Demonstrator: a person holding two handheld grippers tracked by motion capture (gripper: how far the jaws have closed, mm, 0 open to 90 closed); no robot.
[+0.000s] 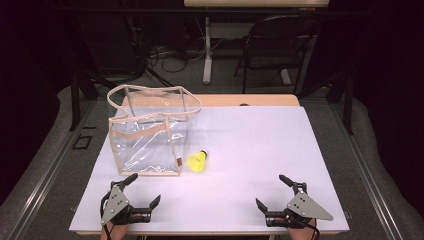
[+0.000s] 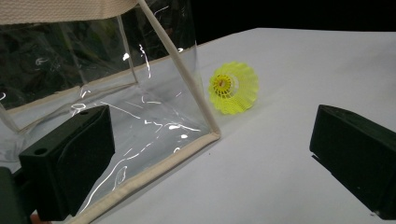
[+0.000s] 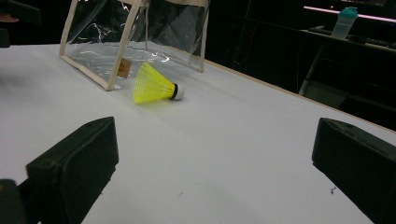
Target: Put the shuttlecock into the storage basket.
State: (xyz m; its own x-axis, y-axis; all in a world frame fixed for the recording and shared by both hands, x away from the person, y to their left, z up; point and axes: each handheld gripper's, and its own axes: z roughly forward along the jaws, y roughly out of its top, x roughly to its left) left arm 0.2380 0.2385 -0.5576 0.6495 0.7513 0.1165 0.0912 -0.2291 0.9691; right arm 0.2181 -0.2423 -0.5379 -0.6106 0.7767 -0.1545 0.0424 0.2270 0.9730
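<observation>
A yellow shuttlecock (image 1: 198,161) lies on its side on the white table (image 1: 260,145), just right of a clear plastic bag (image 1: 148,131) with beige trim that stands upright with its mouth up. My left gripper (image 1: 143,189) rests open near the table's front left edge, close to the bag's front side. In the left gripper view the bag's corner (image 2: 212,134) and the shuttlecock (image 2: 232,87) lie ahead of the wide-apart jaws. My right gripper (image 1: 270,191) rests open at the front right; the right gripper view has the shuttlecock (image 3: 155,87) and the bag (image 3: 140,32) farther off.
A black folding chair (image 1: 280,47) and a table leg (image 1: 207,50) stand beyond the far edge of the table. A bottle (image 3: 346,22) stands on a desk in the dark background of the right gripper view.
</observation>
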